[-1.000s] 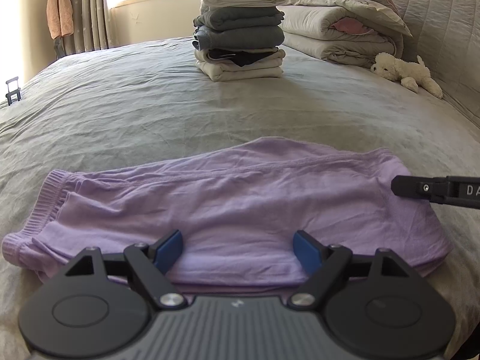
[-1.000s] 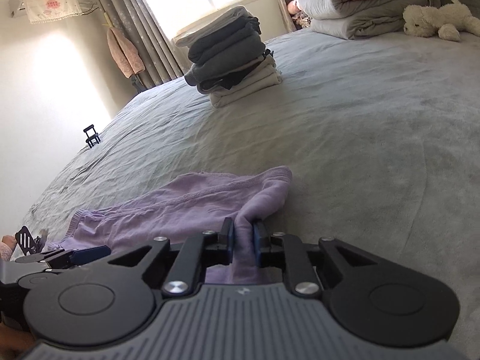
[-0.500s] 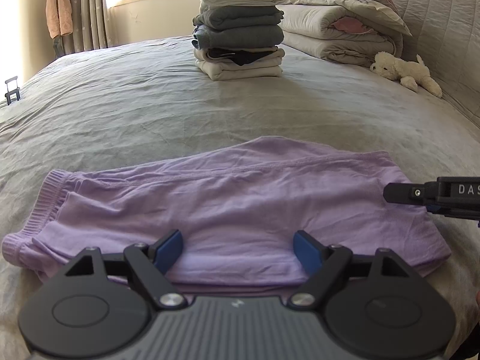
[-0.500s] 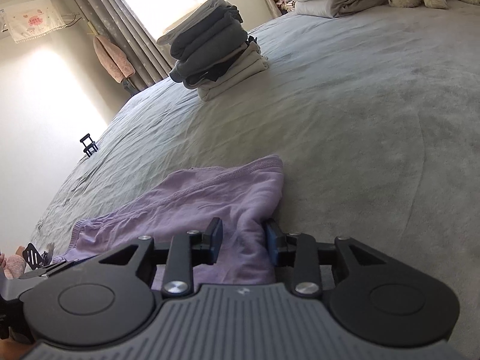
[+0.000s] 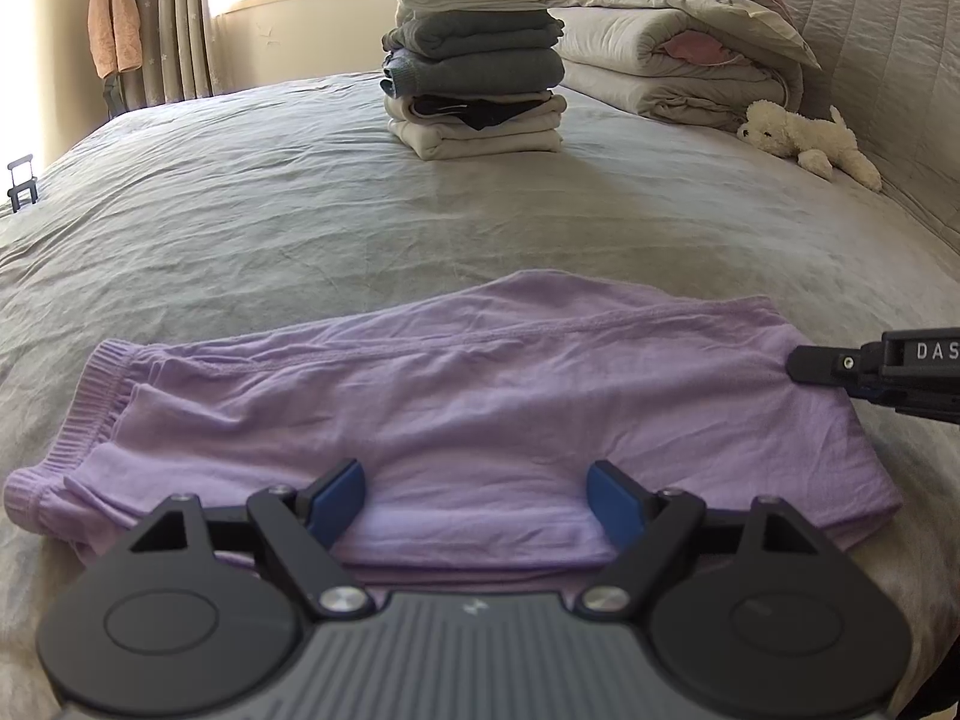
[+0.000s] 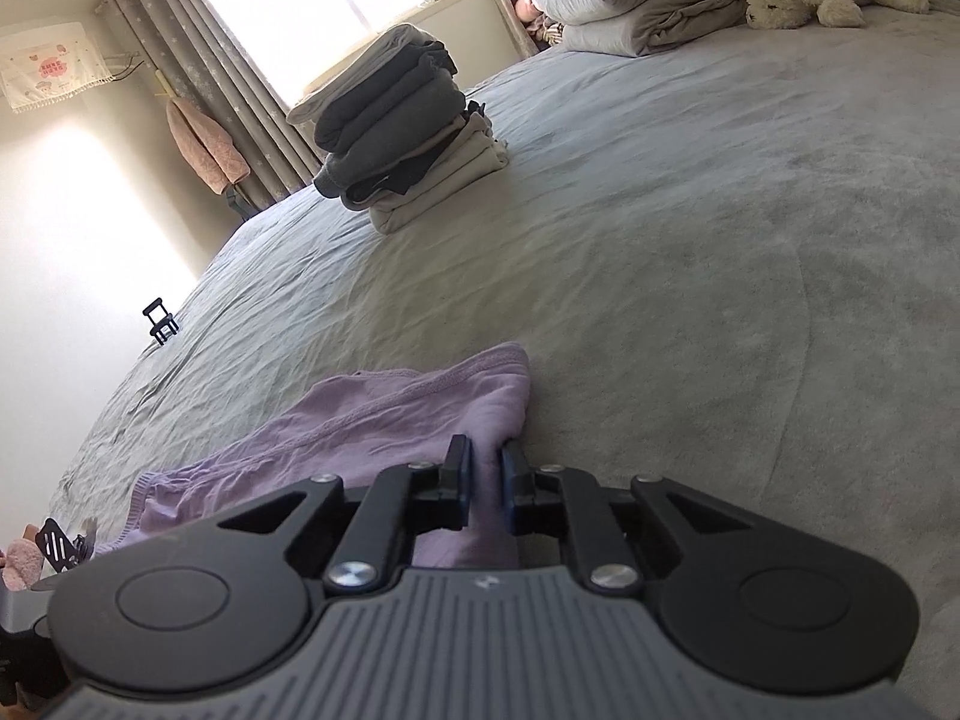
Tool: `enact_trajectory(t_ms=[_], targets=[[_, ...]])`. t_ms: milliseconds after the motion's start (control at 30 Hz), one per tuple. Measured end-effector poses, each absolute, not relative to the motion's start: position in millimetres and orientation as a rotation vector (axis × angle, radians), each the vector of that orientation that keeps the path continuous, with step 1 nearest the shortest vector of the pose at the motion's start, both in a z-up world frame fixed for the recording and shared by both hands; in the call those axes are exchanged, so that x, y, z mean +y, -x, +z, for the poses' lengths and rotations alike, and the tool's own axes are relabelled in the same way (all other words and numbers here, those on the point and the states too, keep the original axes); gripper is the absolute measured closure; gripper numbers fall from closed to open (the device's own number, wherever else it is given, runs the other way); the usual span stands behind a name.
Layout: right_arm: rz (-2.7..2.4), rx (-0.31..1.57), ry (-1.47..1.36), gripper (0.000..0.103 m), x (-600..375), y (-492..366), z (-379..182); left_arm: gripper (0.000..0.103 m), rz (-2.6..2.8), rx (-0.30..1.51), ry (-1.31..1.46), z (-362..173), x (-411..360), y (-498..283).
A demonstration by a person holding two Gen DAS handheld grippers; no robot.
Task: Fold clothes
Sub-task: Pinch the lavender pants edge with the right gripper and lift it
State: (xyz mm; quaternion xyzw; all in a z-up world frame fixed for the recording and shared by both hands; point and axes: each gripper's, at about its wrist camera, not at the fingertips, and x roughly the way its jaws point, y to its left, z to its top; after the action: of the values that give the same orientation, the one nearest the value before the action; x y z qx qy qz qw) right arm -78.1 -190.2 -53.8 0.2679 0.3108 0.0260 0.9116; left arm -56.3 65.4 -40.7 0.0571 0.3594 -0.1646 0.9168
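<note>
**Right-hand grip retaken on the lilac garment's end**

The lilac garment (image 5: 468, 420) is laid flat across the near edge of the bed (image 5: 300, 228), already doubled lengthwise, with its ribbed cuff toward the left side of the bed. Half a second ago the right gripper (image 6: 483, 474) was seen with its jaws parted around the cloth; now they are drawn nearly together, and a bunched fold of the garment's right end (image 6: 420, 414) is pinched between the blue pads. One second ago the same end was likewise clamped, so a release and a fresh grasp can be inferred, probably to gain a better hold.

The left gripper (image 5: 477, 495) is unchanged: its jaws are spread wide over the near hem, with nothing held between them.

With one end secured, the next fold is judged to be prepared; the right end would probably be carried over toward the cuff. The stack of folded clothes (image 5: 474, 72), farther up the bed, has not been disturbed.
</note>
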Motion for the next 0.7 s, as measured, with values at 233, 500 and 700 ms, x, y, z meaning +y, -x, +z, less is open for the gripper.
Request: enact_trajectory(t_ms=[233,500,700], targets=[[0.069,0.614,-0.565,0.092,-193,74,-56,0.02,-0.34,0.74,-0.121,-41,65,57],[0.09,0.523,-0.513,0.095,-186,83,-32,0.019,-0.356,0.75,-0.104,-39,70,56],[0.093,0.508,-0.539,0.095,-176,78,-17,0.019,-0.382,0.764,0.039,-27,104,52]])
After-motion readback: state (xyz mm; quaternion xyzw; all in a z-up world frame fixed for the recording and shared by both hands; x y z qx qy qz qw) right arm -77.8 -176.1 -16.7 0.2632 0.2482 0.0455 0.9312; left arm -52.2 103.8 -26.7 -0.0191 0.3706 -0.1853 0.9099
